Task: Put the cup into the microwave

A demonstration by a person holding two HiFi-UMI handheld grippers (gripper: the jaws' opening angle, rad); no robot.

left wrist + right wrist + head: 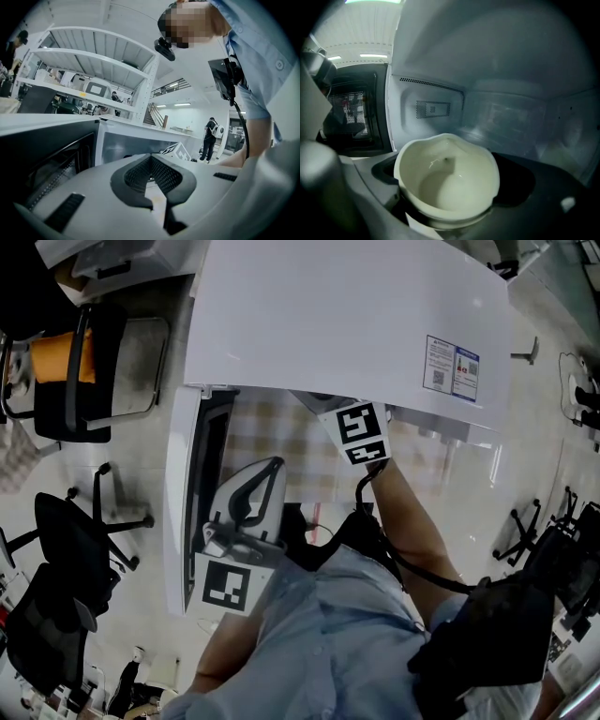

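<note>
— Where is the cup [440, 159]?

— Our right gripper [449, 194] has it. The jaws are closed round its lower wall, one on each side. The cup stands upright with its mouth up, and it looks empty.

— Is it inside the microwave [347, 315]?

— Yes. The right gripper view shows the cavity's left wall [431, 110], with its vent, just behind the cup. The back wall is further off to the right. The head view agrees: the right arm runs in under the microwave's top, and only the marker cube [361, 432] shows at the front edge.

— Is it down on the floor of the cavity?

— We can't tell, because the gripper's body hides what lies under the cup. We judge that the coming move turns on that gap straight below. We should go down until the base sits, then part the jaws, then draw back out toward the front opening.

— What about our left gripper [152, 176]?

— Its jaws are together with nothing between them. It hangs outside, beside the open door [178, 512] at the microwave's left edge, so it is the nearer one for closing the door.

— What are the risks?

— The cup's rim could catch a jaw as we pull back.
</note>
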